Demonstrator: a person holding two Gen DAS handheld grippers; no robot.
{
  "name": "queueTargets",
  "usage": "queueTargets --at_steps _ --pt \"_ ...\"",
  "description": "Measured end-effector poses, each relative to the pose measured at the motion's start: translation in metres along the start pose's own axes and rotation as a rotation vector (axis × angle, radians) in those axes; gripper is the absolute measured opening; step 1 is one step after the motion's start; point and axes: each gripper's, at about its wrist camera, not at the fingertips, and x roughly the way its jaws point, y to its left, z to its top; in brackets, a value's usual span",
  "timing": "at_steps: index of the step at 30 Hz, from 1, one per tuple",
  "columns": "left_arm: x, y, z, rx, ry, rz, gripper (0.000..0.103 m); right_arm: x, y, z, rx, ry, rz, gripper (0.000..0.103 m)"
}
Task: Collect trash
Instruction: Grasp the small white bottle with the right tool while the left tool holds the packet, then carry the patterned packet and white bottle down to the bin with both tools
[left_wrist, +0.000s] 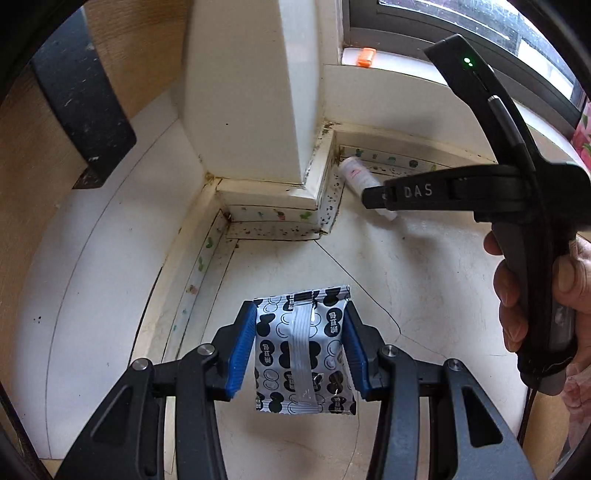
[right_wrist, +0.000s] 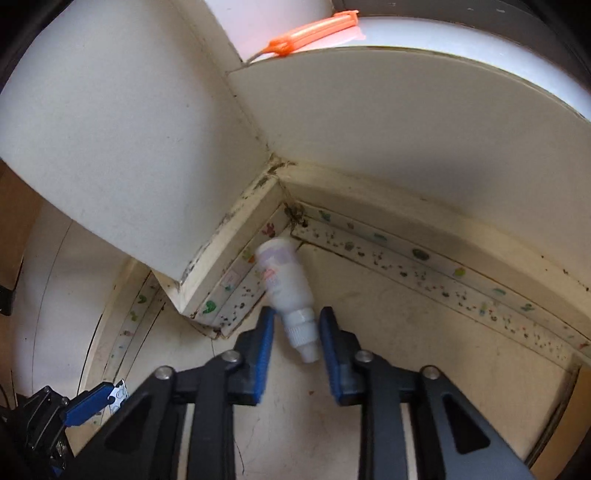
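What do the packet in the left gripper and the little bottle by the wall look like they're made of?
Packet: likely thin metallised plastic film; shiny silver back seam, crimped printed ends. Bottle: seems white plastic, matte, slightly translucent, with a ridged screw cap; blurred, so not certain.

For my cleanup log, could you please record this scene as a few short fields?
left gripper: shut on patterned snack packet, apparently held above the floor
right gripper: shut on the cap end of white bottle, which lies in the skirting corner
window sill: orange plastic item
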Motion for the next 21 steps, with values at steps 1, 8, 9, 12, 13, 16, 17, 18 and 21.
queueTargets --at_steps 1,8,9,12,13,16,17,18,21 --pt "-0.001 0.001 0.0 -0.004 -0.004 -0.001 0.044 -0.001 0.0 -0.003 -0.008 -0.004 -0.012 0.019" --pt "-0.029 0.003 -0.005 0.009 -0.024 -0.013 0.044 -0.028 -0.001 -0.034 -0.011 -0.013 -0.033 0.019" --pt "-0.032 0.002 -0.006 0.014 -0.028 -0.018 0.044 -0.032 -0.001 -0.039 -0.007 -0.014 -0.036 0.019" --pt "-0.041 -0.002 -0.01 0.028 -0.04 -0.033 0.044 -0.05 -0.001 -0.056 0.006 -0.019 -0.039 0.019" --pt "-0.044 -0.004 -0.013 0.033 -0.045 -0.039 0.044 -0.056 0.0 -0.062 0.008 -0.021 -0.042 0.019" --pt "-0.058 -0.007 -0.021 0.047 -0.053 -0.057 0.044 -0.075 0.006 -0.08 0.014 -0.033 -0.059 0.019" --pt "-0.063 -0.008 -0.024 0.052 -0.058 -0.062 0.044 -0.081 0.008 -0.085 0.019 -0.036 -0.061 0.019" --pt "-0.065 -0.008 -0.026 0.055 -0.06 -0.067 0.044 -0.087 0.009 -0.088 0.022 -0.039 -0.064 0.019" --pt "-0.082 -0.008 -0.041 0.068 -0.066 -0.084 0.044 -0.107 0.014 -0.099 0.029 -0.054 -0.079 0.019"
